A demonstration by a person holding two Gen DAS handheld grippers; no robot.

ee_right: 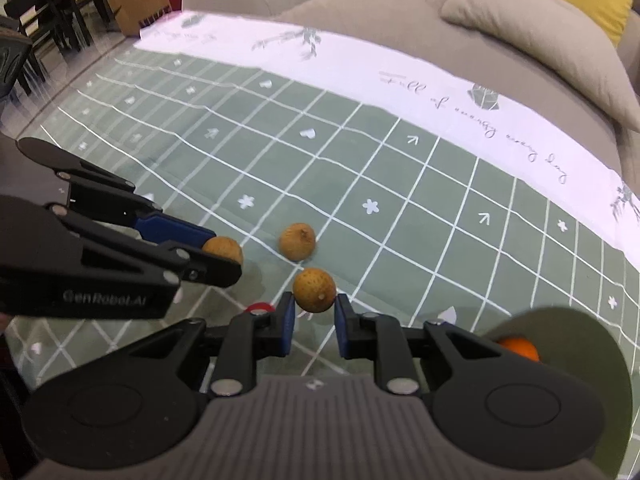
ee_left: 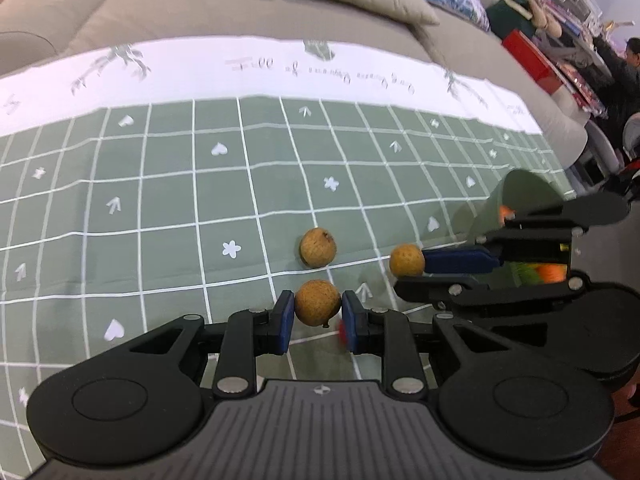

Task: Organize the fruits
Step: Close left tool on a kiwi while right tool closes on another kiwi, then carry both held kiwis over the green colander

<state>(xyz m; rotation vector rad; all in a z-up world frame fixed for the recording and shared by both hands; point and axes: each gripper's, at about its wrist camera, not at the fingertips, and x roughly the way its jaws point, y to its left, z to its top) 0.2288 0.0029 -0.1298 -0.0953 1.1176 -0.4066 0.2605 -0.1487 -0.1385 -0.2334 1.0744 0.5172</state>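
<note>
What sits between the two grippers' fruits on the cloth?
A third brown fruit, loose on the green tablecloth, slightly beyond the left gripper and right gripper; both wrist views show it.

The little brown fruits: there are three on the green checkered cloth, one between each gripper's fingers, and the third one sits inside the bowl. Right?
Not quite. The third brown fruit is not in the bowl; it lies loose on the green checkered cloth, as the left wrist view shows. The left gripper and right gripper each do have a fruit between their fingers.
</note>
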